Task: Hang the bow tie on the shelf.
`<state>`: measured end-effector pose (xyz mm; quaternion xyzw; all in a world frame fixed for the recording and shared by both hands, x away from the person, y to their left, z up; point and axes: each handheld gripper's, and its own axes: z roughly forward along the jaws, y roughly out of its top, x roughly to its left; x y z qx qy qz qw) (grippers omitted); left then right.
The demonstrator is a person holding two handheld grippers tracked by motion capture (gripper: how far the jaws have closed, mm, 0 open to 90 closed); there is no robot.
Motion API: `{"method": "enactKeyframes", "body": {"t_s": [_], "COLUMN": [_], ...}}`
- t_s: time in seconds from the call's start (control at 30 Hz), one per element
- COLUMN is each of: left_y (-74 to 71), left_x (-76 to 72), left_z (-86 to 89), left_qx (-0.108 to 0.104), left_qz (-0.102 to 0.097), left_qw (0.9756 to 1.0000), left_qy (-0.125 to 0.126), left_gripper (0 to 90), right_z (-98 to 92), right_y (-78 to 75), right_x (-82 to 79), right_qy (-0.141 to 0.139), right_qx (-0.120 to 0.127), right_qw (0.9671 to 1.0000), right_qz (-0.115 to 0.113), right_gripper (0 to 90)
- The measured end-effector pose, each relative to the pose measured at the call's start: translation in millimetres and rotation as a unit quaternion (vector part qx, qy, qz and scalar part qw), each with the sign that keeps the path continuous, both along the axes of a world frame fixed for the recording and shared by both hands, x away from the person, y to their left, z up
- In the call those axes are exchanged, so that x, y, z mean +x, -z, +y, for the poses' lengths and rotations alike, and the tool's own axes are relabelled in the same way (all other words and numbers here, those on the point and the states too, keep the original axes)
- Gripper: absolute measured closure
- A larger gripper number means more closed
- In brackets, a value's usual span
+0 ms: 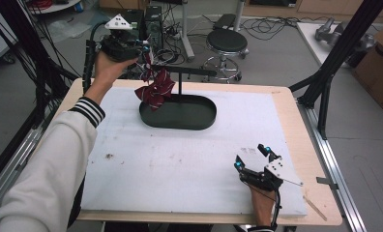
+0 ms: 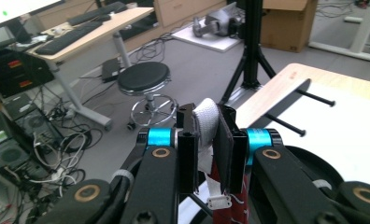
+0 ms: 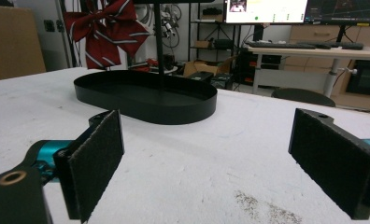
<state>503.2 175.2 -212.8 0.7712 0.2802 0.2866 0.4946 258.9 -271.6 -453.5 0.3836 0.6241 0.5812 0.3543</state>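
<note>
The left gripper [image 1: 140,54], raised beyond the far left corner of the worktop [image 1: 189,159], has its jaws clamped on the white elastic band [image 2: 206,122] of a dark red, white-striped fabric bow [image 1: 154,89], which hangs over the left end of the tray. That oval tray [image 1: 199,121] of matte black metal, shallow-walled, sits toward the far edge with a thin upright post and crossbar [image 1: 192,71] rising from it. The right gripper [image 1: 251,155] rests near the front right corner on the white, rough-textured mat, its felt-like pads [image 3: 99,158] standing wide apart.
</note>
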Motion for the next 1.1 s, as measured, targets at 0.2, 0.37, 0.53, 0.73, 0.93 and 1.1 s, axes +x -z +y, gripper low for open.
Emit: {"method": "enactKeyframes", "body": {"t_s": [0.2,0.37,0.53,0.73,0.93,1.1], "left_y": [10.2,14.8,17.7,33.8,45.7,56.9], "left_x": [7.2,10.4,13.4,16.3,14.1,13.4], "left_z": [3.1,4.5,3.9,12.9,20.0,24.0], "left_qx": [-0.003,-0.001,0.007,0.010,0.010,0.016], "left_qz": [0.002,0.006,0.003,0.022,0.036,0.055], "left_qw": [0.9996,0.9991,0.9986,0.9967,0.9959,0.9947], "left_qy": [-0.027,-0.042,-0.053,-0.078,-0.083,-0.085], "left_gripper": [79.8,79.8,79.8,79.7,79.3,78.4], "right_z": [0.1,0.2,0.2,0.2,0.2,0.4], "right_y": [0.0,-0.1,-0.1,-0.1,-0.1,-0.1], "right_x": [-0.1,-0.1,-0.1,0.1,0.1,-0.1], "right_qy": [0.000,0.001,0.000,-0.001,-0.001,-0.001], "right_qx": [-0.004,-0.004,-0.005,-0.008,-0.009,-0.006], "right_qw": [1.0000,1.0000,1.0000,1.0000,0.9999,1.0000], "right_qz": [-0.001,-0.001,-0.002,-0.004,-0.005,-0.002], "right_gripper": [9.4,9.4,9.4,9.4,9.4,9.4]}}
